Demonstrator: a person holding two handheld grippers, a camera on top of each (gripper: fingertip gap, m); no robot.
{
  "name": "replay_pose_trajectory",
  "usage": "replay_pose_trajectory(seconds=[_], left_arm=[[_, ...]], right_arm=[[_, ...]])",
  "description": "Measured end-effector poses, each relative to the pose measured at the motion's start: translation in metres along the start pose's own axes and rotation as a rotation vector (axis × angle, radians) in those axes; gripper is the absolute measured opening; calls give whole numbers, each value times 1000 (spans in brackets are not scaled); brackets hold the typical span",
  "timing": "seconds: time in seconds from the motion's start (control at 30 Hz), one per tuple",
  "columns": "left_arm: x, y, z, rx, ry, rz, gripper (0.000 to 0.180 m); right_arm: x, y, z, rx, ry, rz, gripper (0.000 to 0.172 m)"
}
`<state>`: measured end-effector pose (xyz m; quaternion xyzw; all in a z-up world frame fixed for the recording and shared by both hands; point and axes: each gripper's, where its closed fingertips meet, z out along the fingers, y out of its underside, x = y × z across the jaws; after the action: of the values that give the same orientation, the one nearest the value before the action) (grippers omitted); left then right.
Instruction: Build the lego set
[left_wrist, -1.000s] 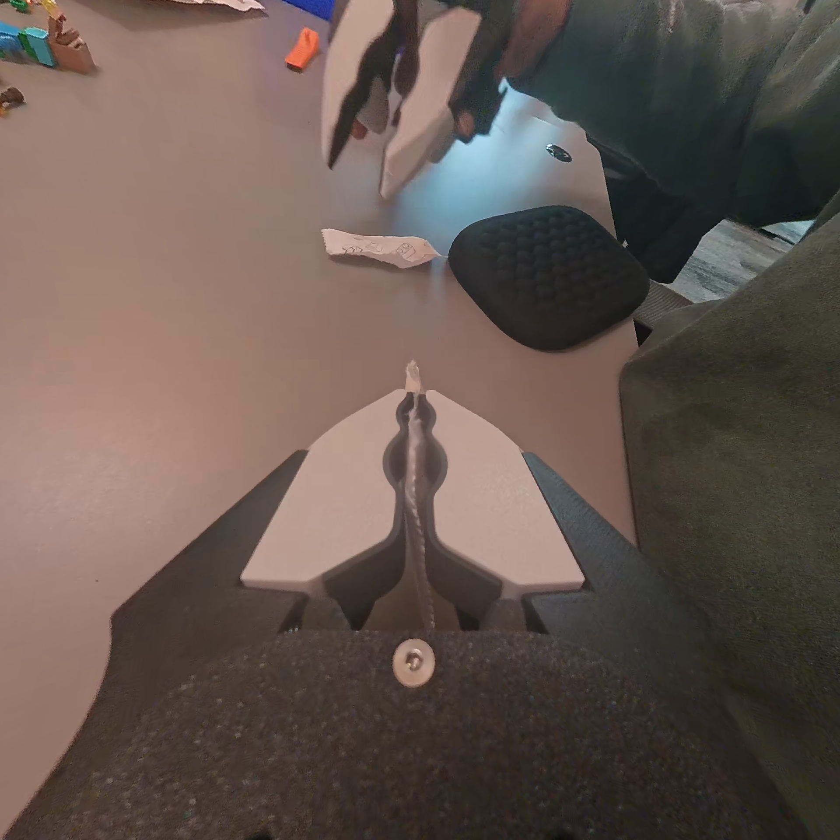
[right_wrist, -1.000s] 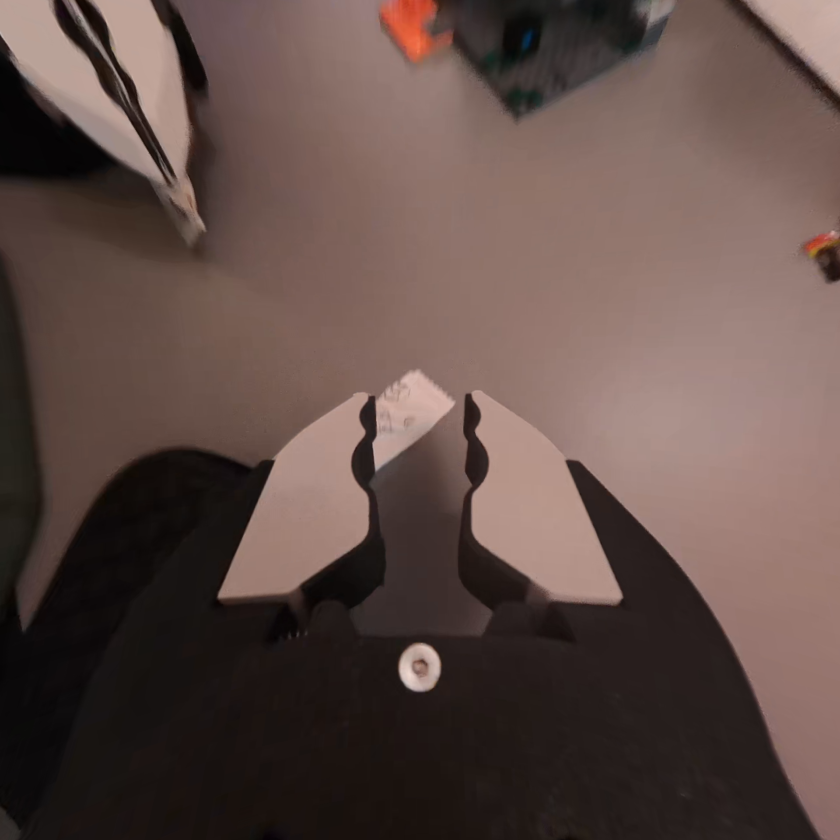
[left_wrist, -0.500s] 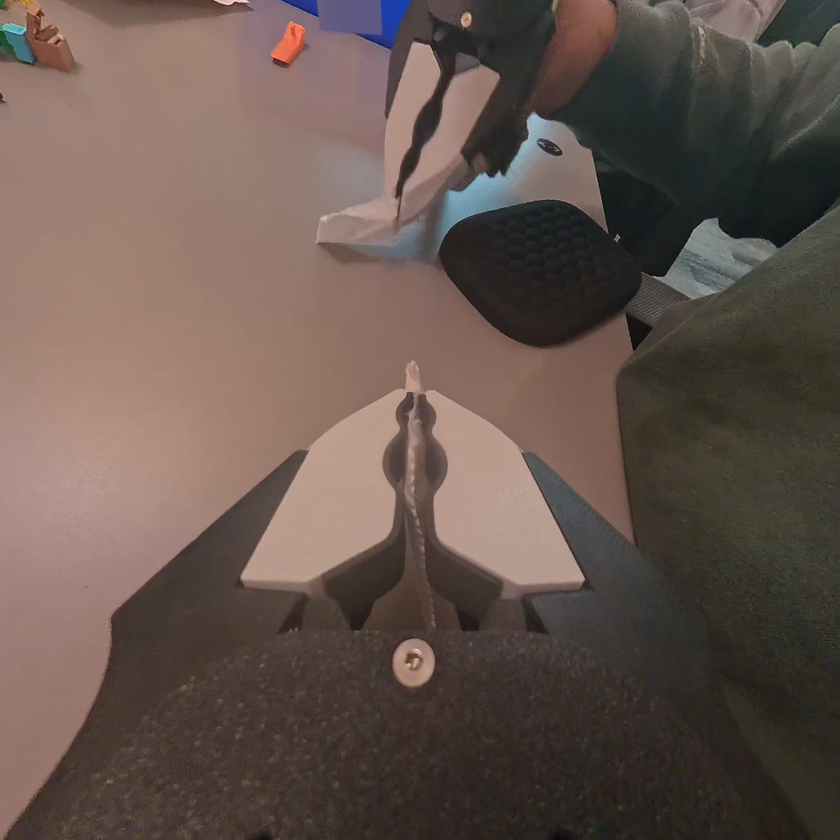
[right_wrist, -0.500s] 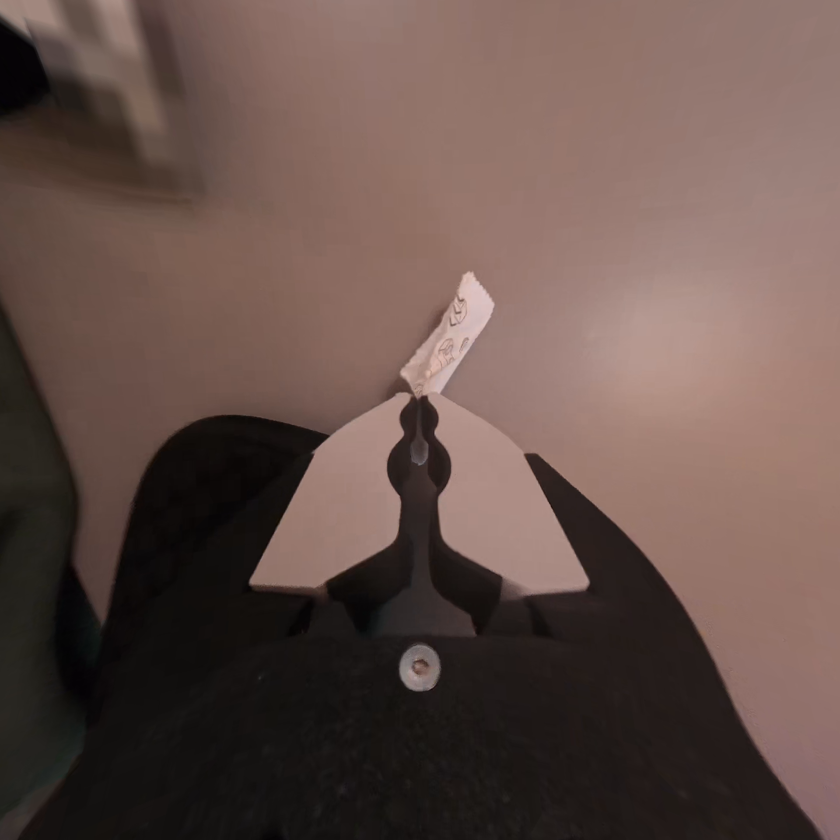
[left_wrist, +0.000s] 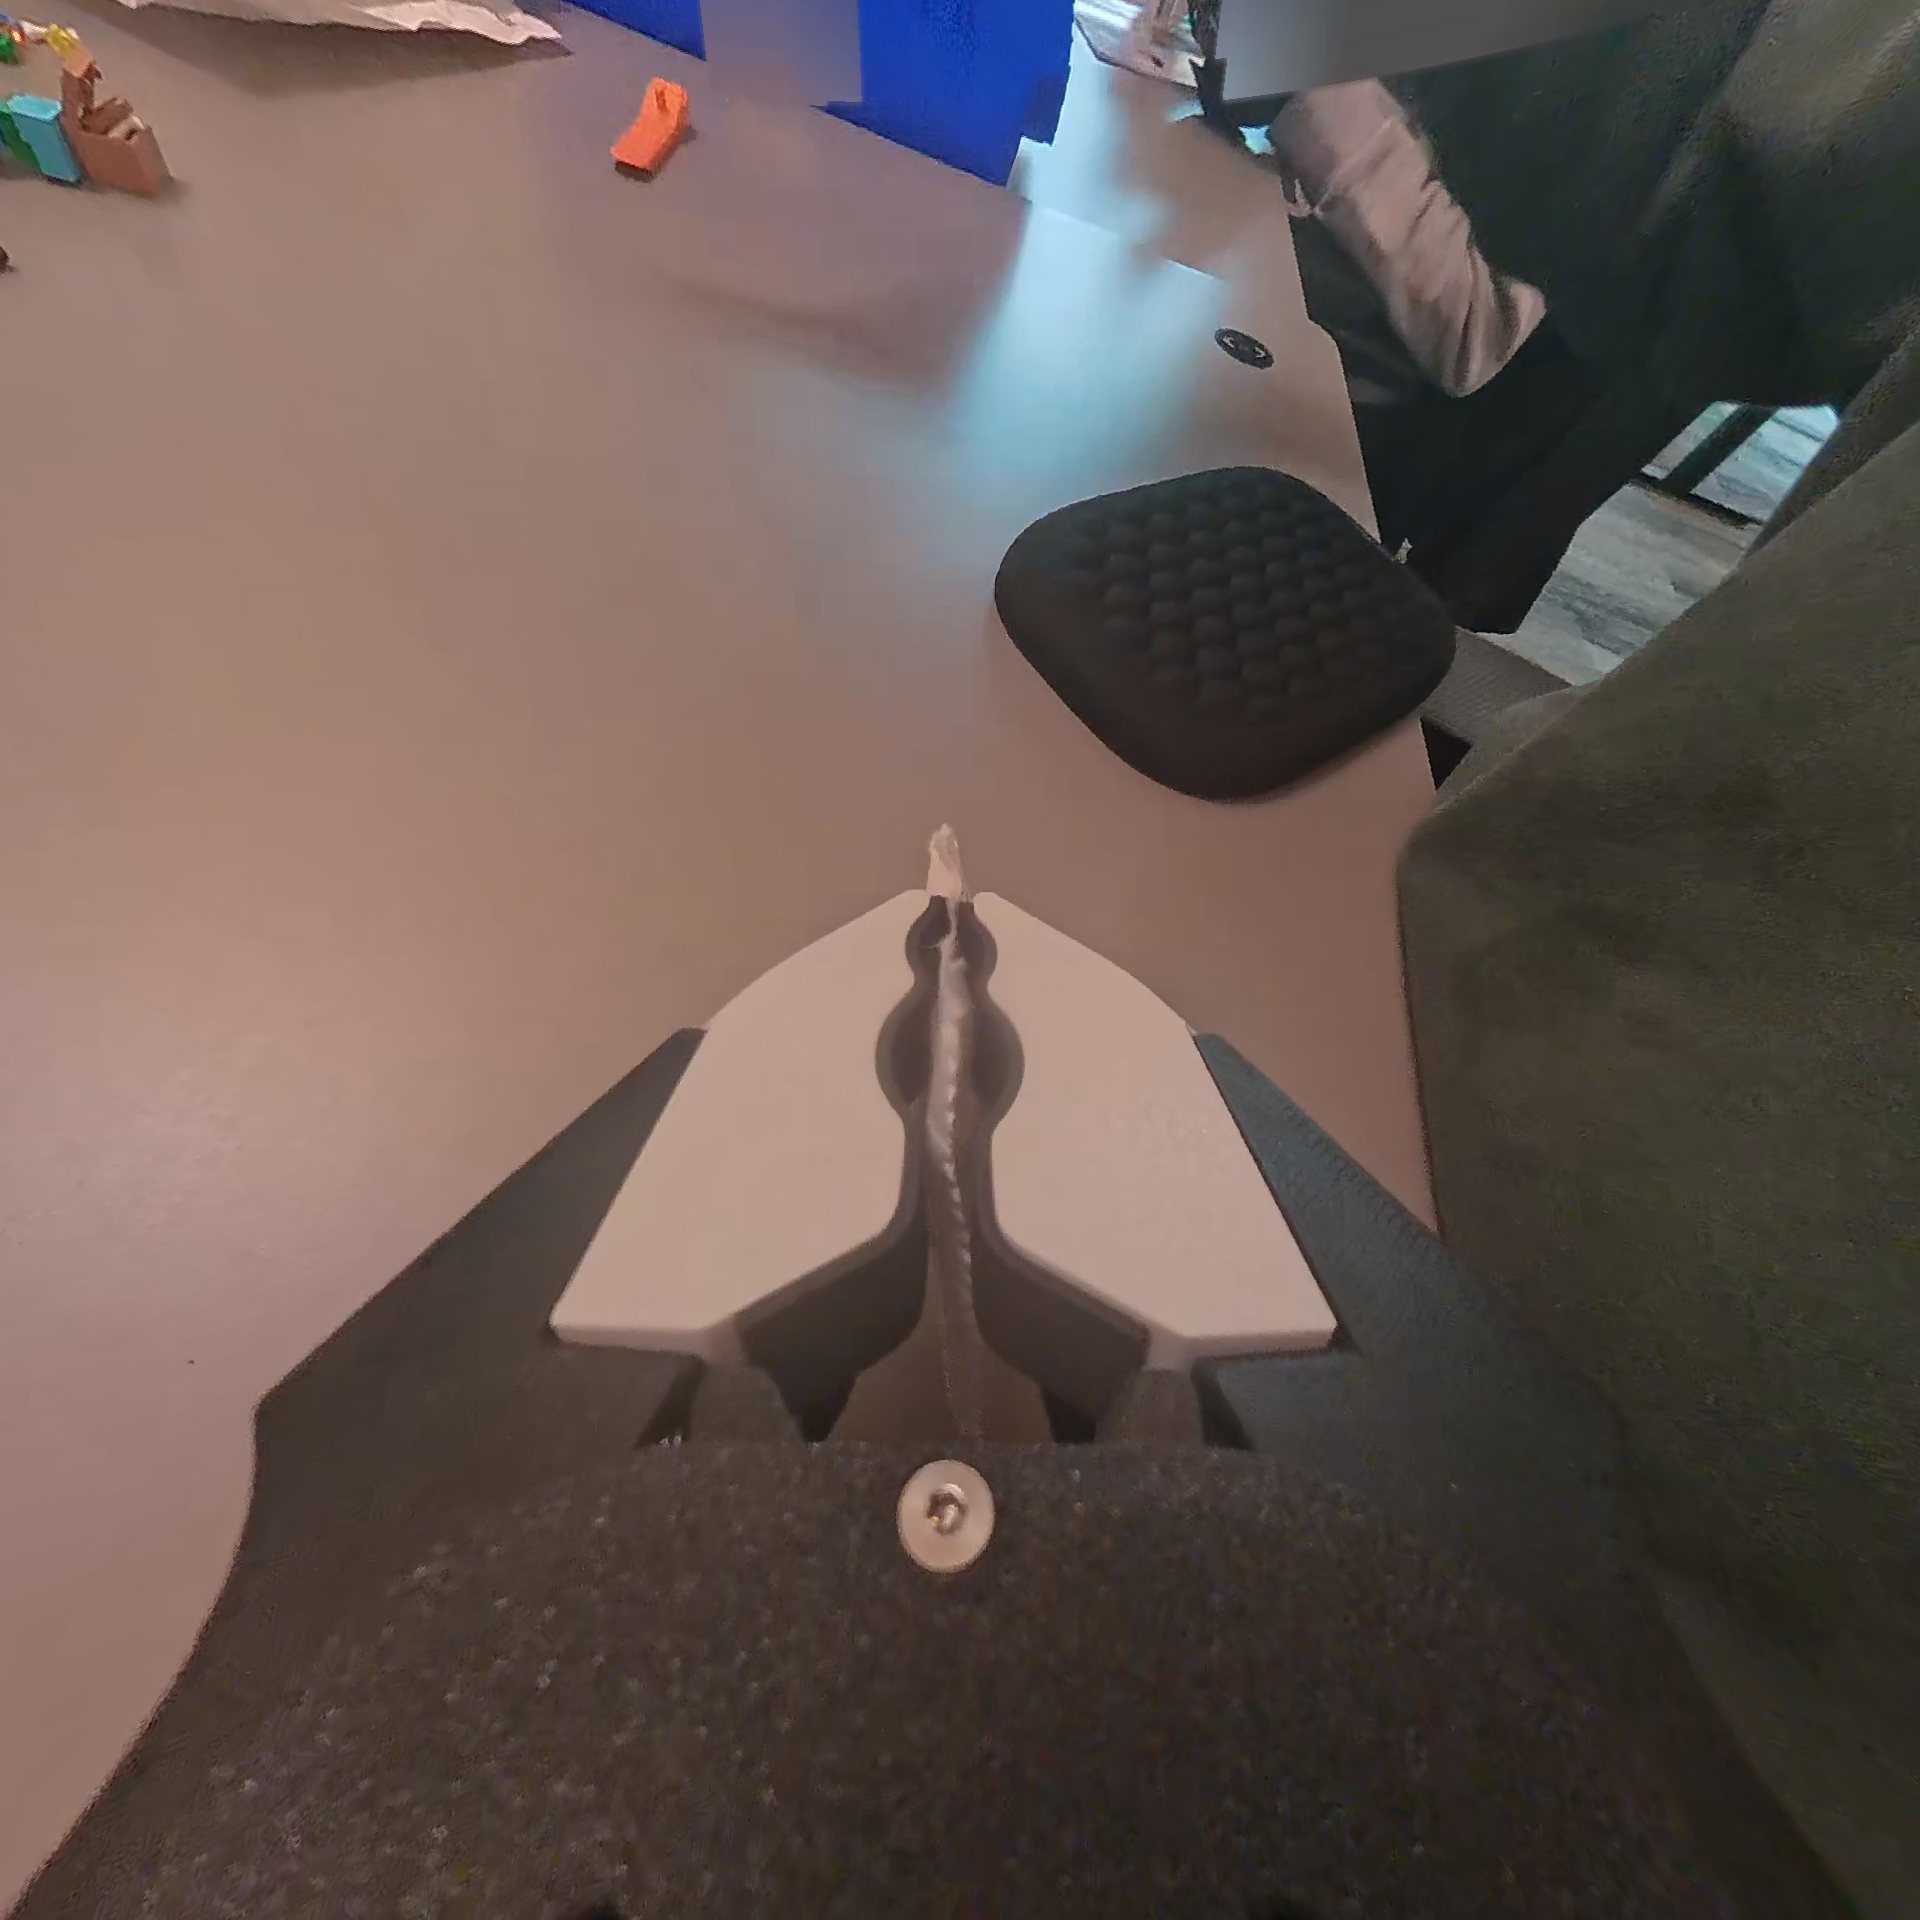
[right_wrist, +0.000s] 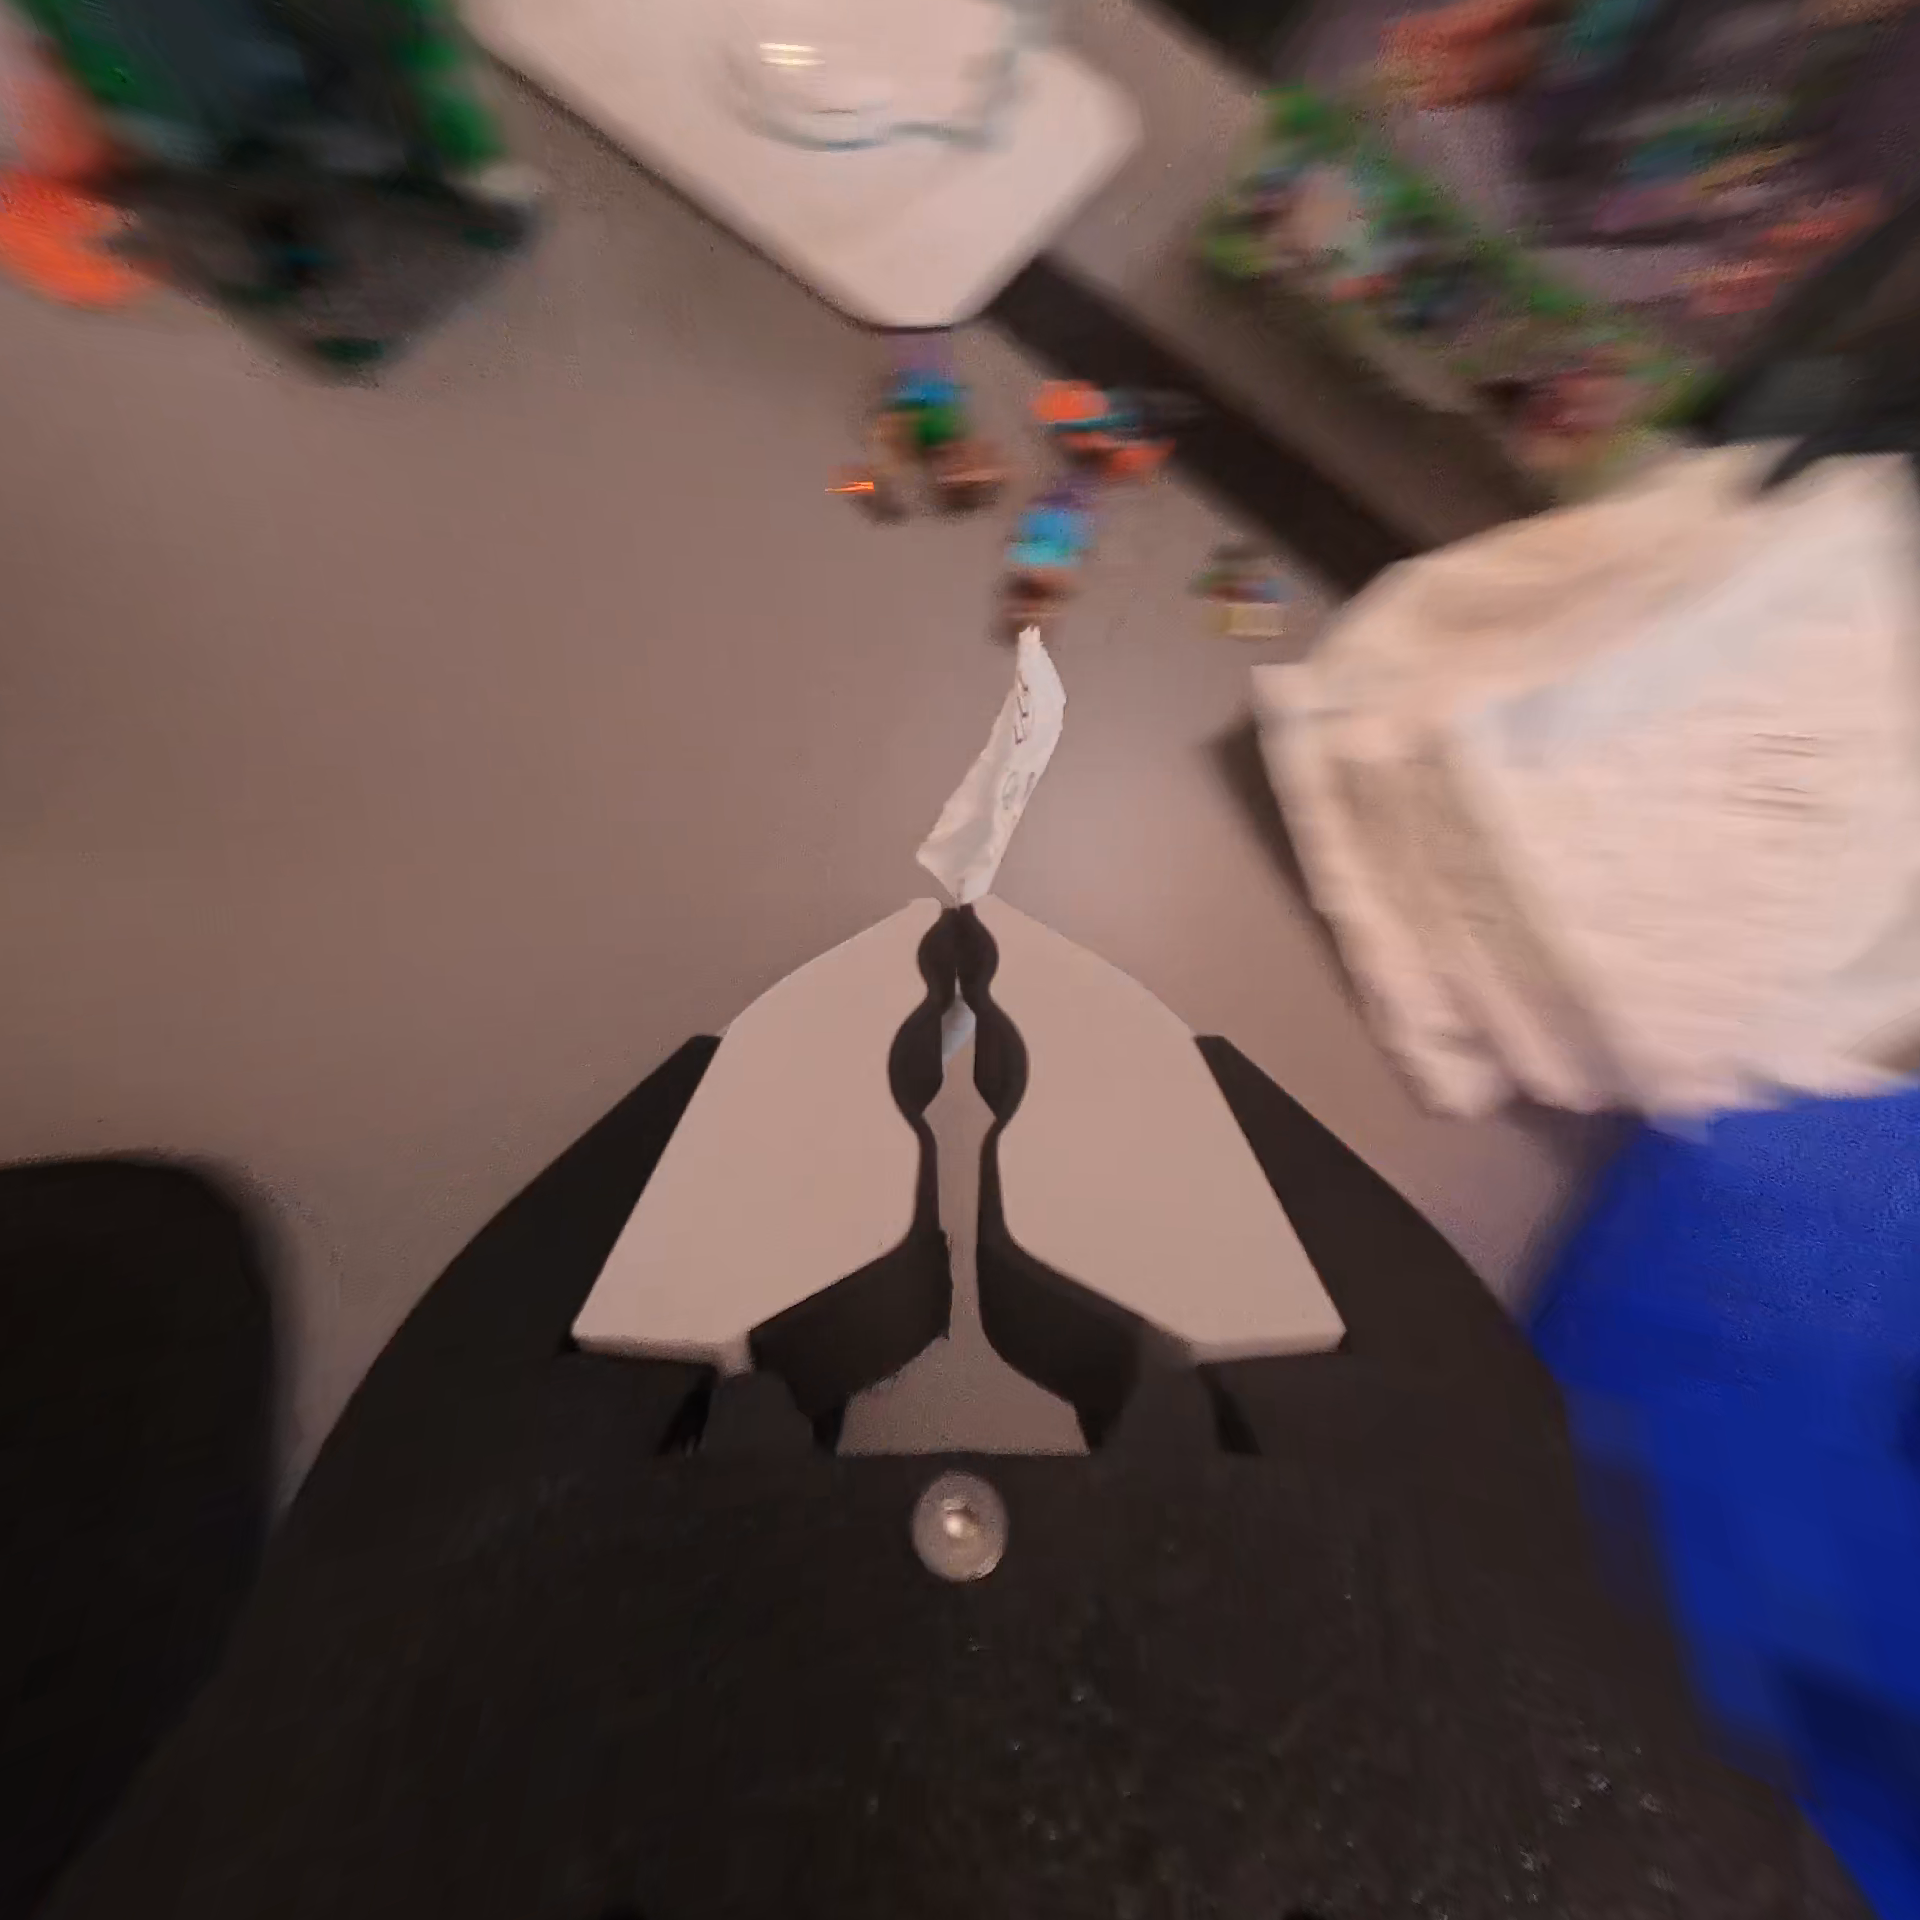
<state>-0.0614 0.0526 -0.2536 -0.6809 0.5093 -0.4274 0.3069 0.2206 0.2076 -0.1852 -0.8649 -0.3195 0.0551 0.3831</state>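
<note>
Right wrist view: right gripper (right_wrist: 958, 909) pinches a white paper strip (right_wrist: 1000, 784) by its near corner, apparently thinly, so carry it smoothly; left gripper (left_wrist: 951, 902) is clamped on a twisted clear wrapper (left_wrist: 948, 1039).

The left claw (left_wrist: 948, 906) is closed, its two pale fingers (left_wrist: 790, 1122) pressed tip to tip on a thin white twisted strip (left_wrist: 943, 868) that runs down the seam between them and pokes out past the tips. The right claw (right_wrist: 958, 912) is likewise closed, its tips pinching the lower end of a small white paper wrapper (right_wrist: 1003, 784) that sticks up and forward. A dark green sleeve (left_wrist: 1662, 1143) fills the right side of the left wrist view.
</note>
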Motion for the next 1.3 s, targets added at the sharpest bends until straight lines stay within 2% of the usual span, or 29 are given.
replay_pose_trajectory(seconds=[0.07,0.17,0.3,0.43,0.6,0.7,0.77,0.87,0.97,1.03,1.13,1.23,1.3], left_arm=[[1,-1,0,3,-1,7,2],[2,-3,0,10,2,6,2],[-1,-10,-3,49,-22,13,2],[-7,-15,-7,85,-60,16,2],[-11,-13,-6,81,-71,12,2],[-11,-13,-7,80,-74,14,2],[-12,-13,-8,86,-76,9,2],[-15,-14,-8,91,-85,5,2],[-16,-16,-10,108,-96,5,2],[-17,-19,-12,127,-102,3,2],[-16,-26,-15,168,-107,14,2],[-10,-34,-18,218,-82,27,1],[-4,-41,-21,260,-54,41,1]], right_arm=[[73,-4,-7,-28,228,5,0],[164,2,-9,-102,461,22,0],[242,25,8,-243,616,49,0],[275,39,32,-318,655,99,0],[290,51,50,-387,666,153,5],[290,44,50,-332,659,179,13],[283,31,45,-256,652,180,26],[257,13,38,-148,604,156,40],[193,-15,36,-1,460,80,39],[122,-35,38,108,266,20,36],[-12,-50,38,218,-94,-87,34],[-147,-45,30,274,-430,-228,31],[-218,-34,25,289,-593,-322,31]])
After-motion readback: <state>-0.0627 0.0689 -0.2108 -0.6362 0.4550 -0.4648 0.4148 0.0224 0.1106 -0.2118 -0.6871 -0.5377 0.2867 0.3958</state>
